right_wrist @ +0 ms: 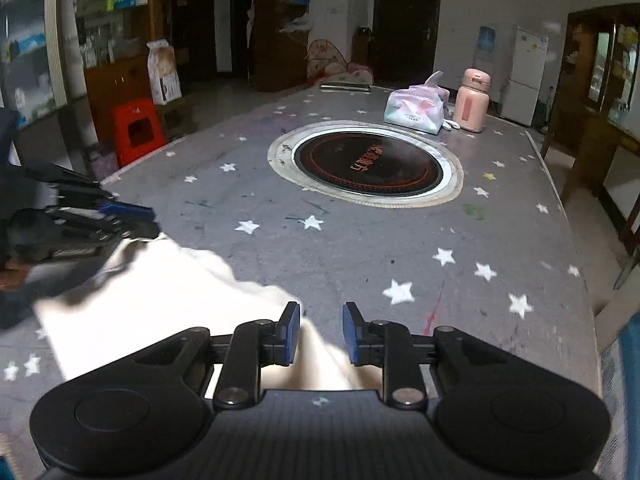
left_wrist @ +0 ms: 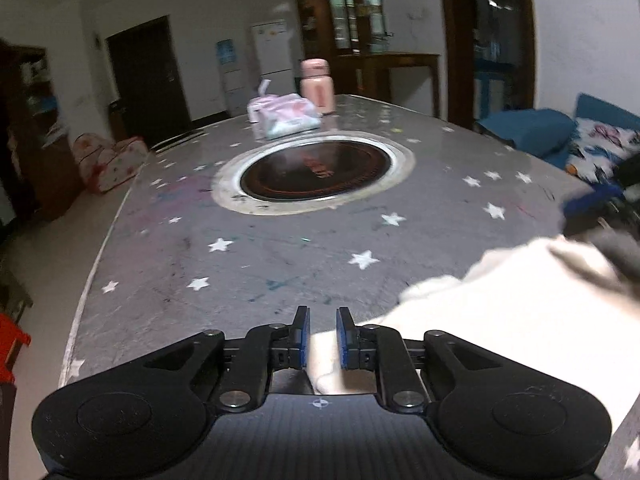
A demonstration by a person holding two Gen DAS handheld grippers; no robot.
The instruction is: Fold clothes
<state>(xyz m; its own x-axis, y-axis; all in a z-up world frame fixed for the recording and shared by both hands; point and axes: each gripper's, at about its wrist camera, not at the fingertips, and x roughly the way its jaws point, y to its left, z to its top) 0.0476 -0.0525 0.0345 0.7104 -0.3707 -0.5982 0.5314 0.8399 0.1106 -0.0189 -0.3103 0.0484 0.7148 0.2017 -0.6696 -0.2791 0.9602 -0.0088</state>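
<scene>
A cream-white garment (left_wrist: 500,320) lies on the near part of the grey star-patterned table (left_wrist: 280,248). My left gripper (left_wrist: 323,338) is open, its blue pads either side of the garment's left edge, which lies between and below them. My right gripper (right_wrist: 321,334) is open over the garment's right edge (right_wrist: 320,360); the cloth (right_wrist: 160,300) spreads left of it. Each gripper shows blurred in the other's view: the right one at the far right (left_wrist: 612,216), the left one at the far left (right_wrist: 100,216).
A round black induction plate (right_wrist: 368,164) with a metal ring sits in the table's middle. Beyond it stand a pink-white tissue pack (right_wrist: 416,110) and a pink flask (right_wrist: 472,100). A red stool (right_wrist: 136,128) stands left of the table, a blue sofa (left_wrist: 560,132) to the right.
</scene>
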